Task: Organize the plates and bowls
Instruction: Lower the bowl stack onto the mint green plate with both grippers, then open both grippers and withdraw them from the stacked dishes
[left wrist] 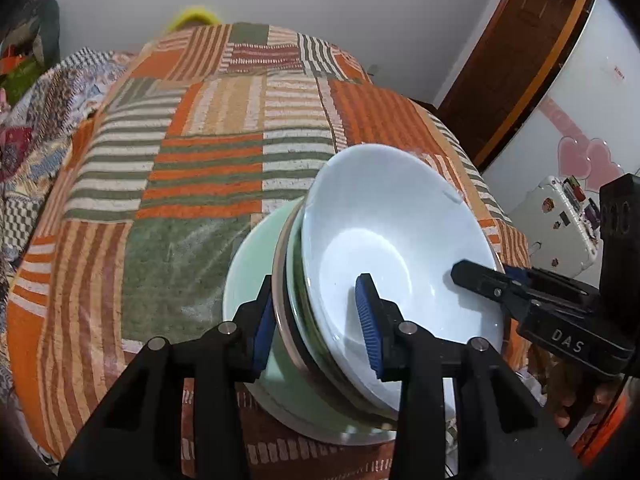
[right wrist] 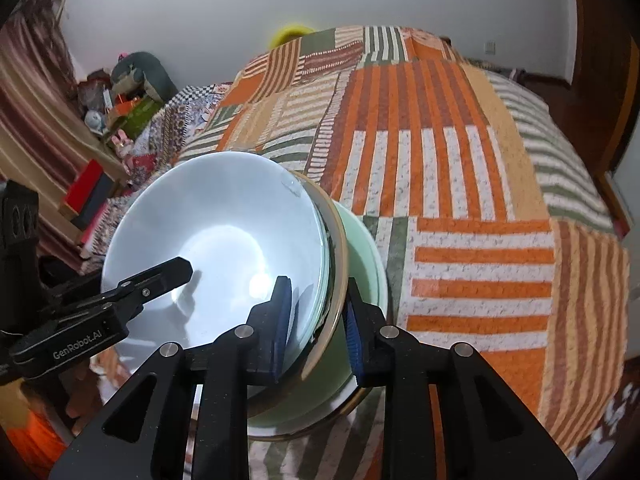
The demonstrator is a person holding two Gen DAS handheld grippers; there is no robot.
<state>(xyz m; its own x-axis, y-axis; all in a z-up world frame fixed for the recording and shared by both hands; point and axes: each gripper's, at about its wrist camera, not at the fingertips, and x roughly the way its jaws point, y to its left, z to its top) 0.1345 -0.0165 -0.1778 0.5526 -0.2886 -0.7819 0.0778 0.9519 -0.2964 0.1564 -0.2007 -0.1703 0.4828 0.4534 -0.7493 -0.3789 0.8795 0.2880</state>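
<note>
My right tongs (right wrist: 318, 326) straddle the near rim of a stack of dishes, one blue pad inside the white bowl (right wrist: 208, 240) and the other outside against the pale green bowl (right wrist: 362, 248) beneath; the pads sit at the rims, though I cannot tell how firmly they press. Between the white and green bowls show thin edges of other dishes, one with a tan rim. My left tongs (right wrist: 188, 270) reach in from the left over the white bowl's inside. The stack is tilted above a bed with a striped orange patchwork blanket (right wrist: 460, 200).
</note>
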